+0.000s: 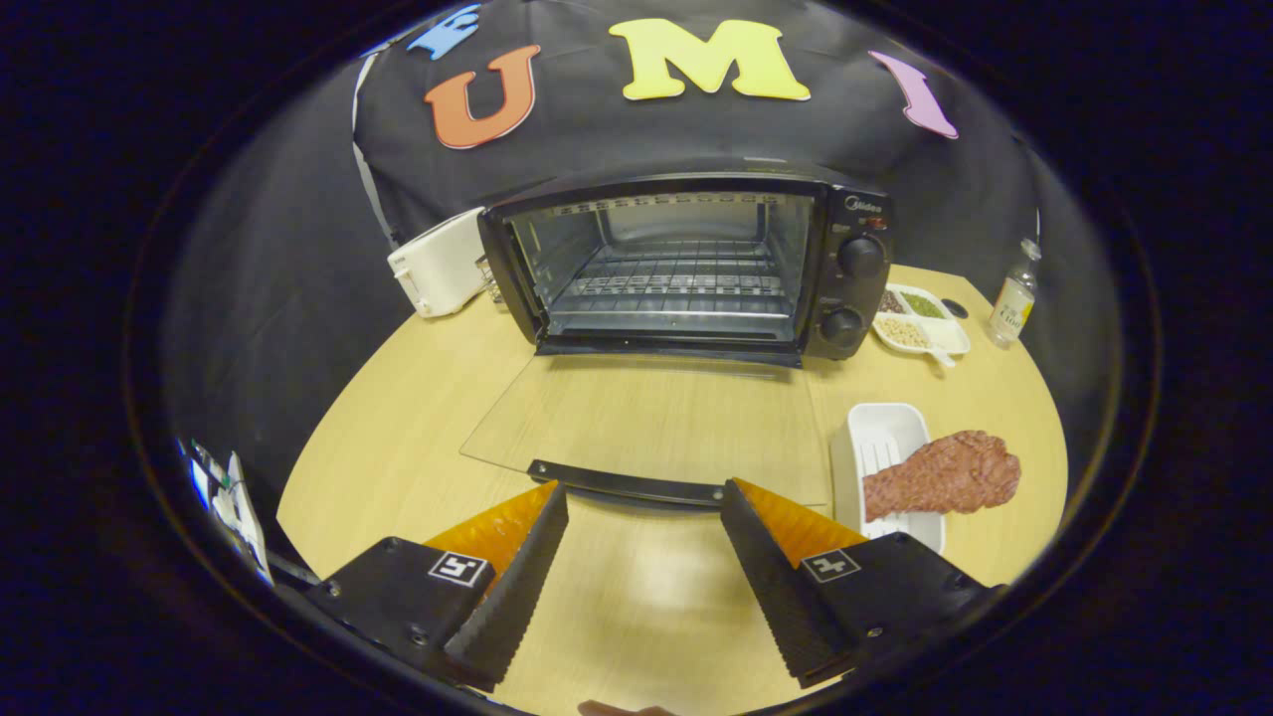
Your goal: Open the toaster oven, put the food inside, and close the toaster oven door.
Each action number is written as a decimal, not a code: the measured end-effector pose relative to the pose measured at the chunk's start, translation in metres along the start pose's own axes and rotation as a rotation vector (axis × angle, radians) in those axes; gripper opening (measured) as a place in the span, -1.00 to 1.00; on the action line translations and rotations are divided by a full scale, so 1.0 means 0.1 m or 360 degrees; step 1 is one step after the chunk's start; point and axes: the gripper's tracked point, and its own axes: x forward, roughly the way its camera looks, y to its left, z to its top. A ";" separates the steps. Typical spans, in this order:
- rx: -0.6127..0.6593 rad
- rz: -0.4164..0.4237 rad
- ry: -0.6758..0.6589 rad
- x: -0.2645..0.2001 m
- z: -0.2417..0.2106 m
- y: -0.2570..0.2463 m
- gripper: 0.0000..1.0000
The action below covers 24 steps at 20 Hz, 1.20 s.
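Two ridged claw [644,497] fingers spread before flat glass oven door [646,423].

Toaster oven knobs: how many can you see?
2, both on the toaster oven panel right of the open cavity: upper knob, lower knob below it. None looks hidden. Gripper is open, fingers near the lowered door's handle.
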 end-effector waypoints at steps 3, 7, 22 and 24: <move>-0.0082 -0.0080 -0.0041 -0.28 0.13 -0.50 0.98; -0.0035 -0.0135 -0.0057 -0.60 0.23 -1.17 0.98; 0.0601 0.0481 0.0178 -0.40 -0.08 -1.90 0.27; 0.0674 0.0565 0.0177 -0.40 -0.12 -1.87 -0.39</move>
